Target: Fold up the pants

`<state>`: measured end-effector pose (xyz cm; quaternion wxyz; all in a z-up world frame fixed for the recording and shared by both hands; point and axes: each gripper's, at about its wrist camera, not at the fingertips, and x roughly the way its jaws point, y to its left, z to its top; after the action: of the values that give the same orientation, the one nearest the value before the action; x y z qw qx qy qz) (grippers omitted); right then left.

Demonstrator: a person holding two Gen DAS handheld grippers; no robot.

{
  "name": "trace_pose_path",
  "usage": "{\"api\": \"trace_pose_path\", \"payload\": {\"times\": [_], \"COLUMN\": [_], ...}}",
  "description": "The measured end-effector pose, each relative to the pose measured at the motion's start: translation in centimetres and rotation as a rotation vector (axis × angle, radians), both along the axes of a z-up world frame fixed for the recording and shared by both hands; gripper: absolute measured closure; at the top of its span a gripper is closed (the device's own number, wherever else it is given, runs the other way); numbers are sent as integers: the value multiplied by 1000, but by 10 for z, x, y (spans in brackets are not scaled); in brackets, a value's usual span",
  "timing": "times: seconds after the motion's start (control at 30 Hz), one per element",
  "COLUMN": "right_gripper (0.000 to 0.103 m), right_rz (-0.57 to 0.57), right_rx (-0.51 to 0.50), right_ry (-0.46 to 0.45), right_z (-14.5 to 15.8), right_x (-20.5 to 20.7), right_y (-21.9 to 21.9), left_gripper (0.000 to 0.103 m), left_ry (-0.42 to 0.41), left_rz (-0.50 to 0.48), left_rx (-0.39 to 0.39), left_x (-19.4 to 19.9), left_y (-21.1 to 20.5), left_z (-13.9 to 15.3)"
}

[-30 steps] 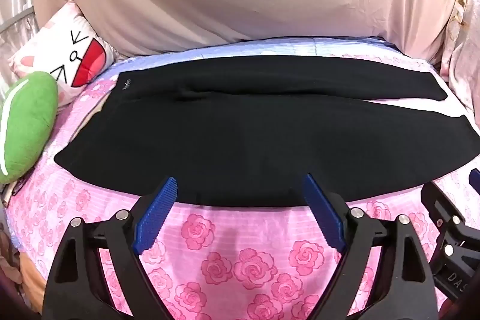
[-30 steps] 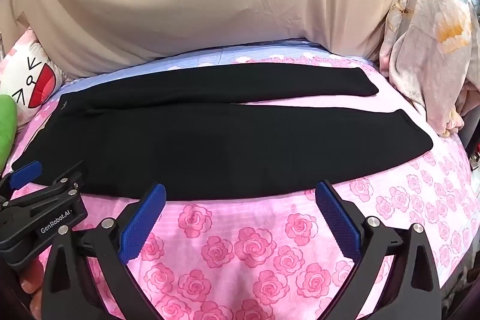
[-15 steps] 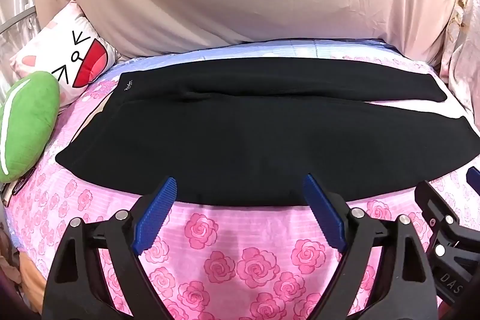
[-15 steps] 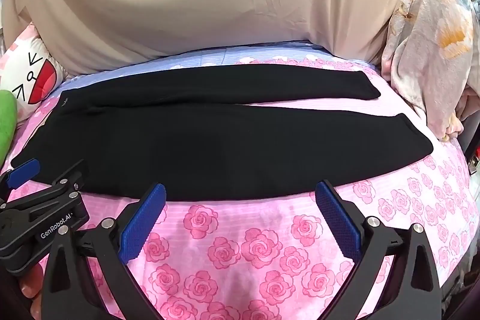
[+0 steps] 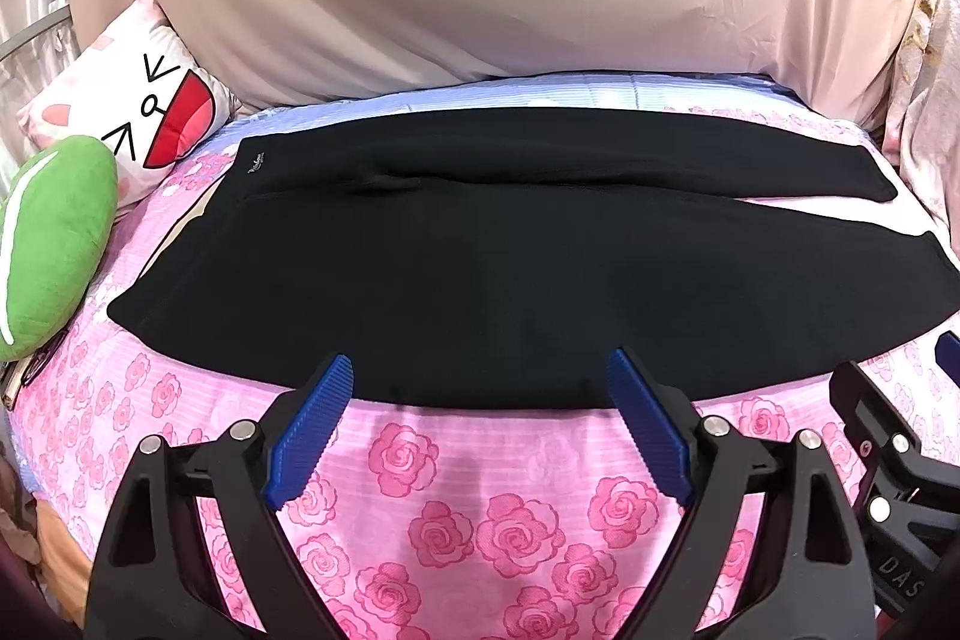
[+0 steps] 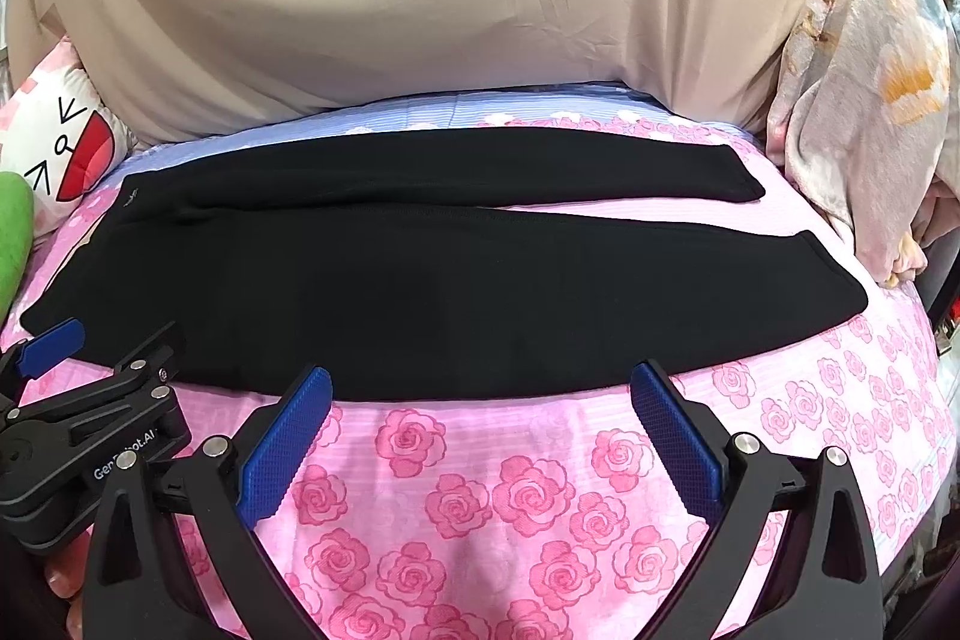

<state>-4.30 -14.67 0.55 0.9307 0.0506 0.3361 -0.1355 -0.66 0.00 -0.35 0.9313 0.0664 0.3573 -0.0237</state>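
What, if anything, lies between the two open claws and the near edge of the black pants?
Nothing visible: only bare rose-print sheet separates the left claw and right claw from the black pants.

Black pants (image 5: 480,274), spread flat on the bed, waistband at left, legs extending right, slightly parted

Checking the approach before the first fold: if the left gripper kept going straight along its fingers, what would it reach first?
Most likely the near edge of the black pants, just ahead of the open left gripper; nothing lies between. Depth is unclear, so it might meet the rose-print sheet just short of the pants instead.
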Motion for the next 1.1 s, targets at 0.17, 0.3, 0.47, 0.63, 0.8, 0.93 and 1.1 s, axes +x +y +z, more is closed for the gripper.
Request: {"api": "trace_pose_path", "payload": {"times": [0.17, 0.3, 0.47, 0.63, 0.8, 0.93, 1.1], "right_gripper": [5, 5, 5, 5, 5, 5, 5], "right_rz": [1, 0, 1, 1, 2, 2, 2], "right_rx": [-2, -3, -5, -6, -6, -6, -5], "right_ry": [3, 3, 9, 9, 11, 11, 12], "right_z": [0, 1, 1, 1, 0, 0, 0], "right_x": [1, 2, 3, 3, 4, 3, 4], "right_y": [2, 4, 5, 7, 8, 9, 9], "left_gripper": [18, 18, 18, 17, 17, 17, 15], "left_ry": [0, 0, -1, 0, 1, 1, 1], "left_rz": [0, 1, 0, -3, -3, -4, 3], "left_rx": [0, 2, 1, 2, 2, 2, 4], "left_x": [1, 0, 0, 0, 0, -1, 0], "left_y": [3, 4, 4, 6, 5, 5, 4], "left_z": [0, -1, -1, -2, -2, -3, -3]}}
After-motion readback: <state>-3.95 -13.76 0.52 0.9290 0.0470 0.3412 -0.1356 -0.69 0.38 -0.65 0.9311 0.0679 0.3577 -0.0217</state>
